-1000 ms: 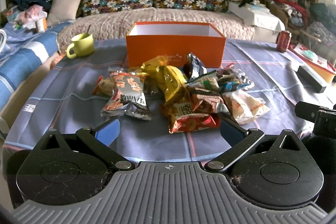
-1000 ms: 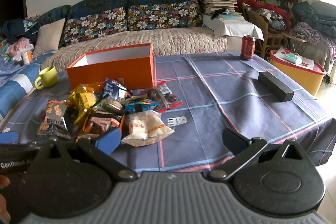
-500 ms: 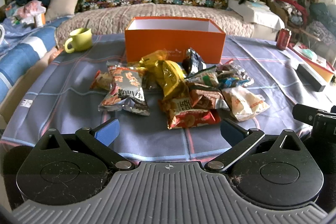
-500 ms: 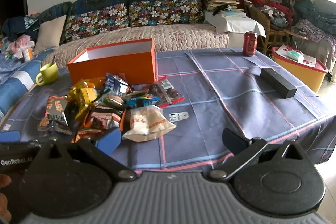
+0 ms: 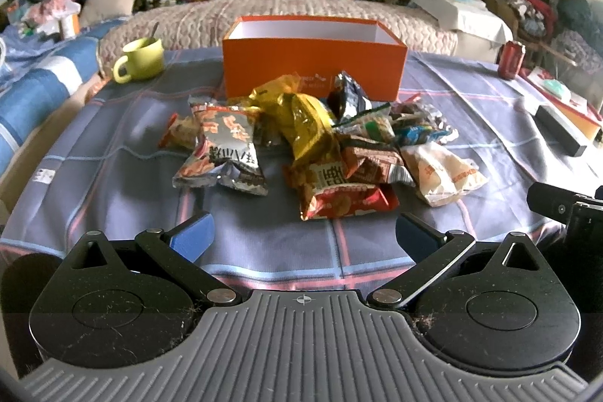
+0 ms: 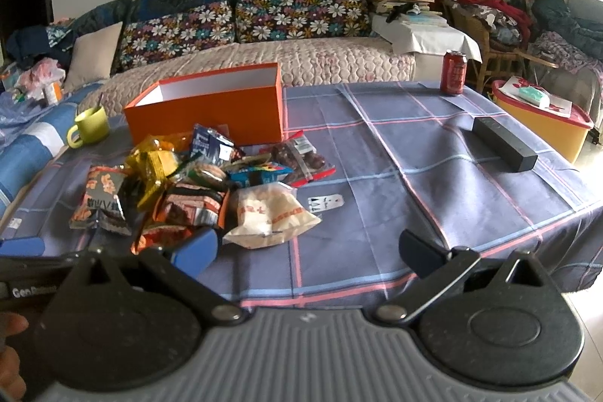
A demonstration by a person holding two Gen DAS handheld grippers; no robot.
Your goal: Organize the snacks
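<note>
Left wrist view: left hand-held gripper (image 5: 303, 238) spread wide, holding nothing. Pile of crinkled foil snack packets (image 5: 312, 145) lies at 12 o'clock on the plaid-clothed bench (image 5: 113, 183), open orange cardboard box (image 5: 314, 72) just behind. Right hand-held gripper (image 6: 307, 247) spread wide, holding nothing; pile at its 10 o'clock.

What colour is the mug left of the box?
Yellow-green, with a spoon standing in it. The mug shows best in the left wrist view.

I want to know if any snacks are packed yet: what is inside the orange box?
Only white inner walls show inside the orange box; its floor is hidden behind the front wall. The snack pile lies outside it.
</note>
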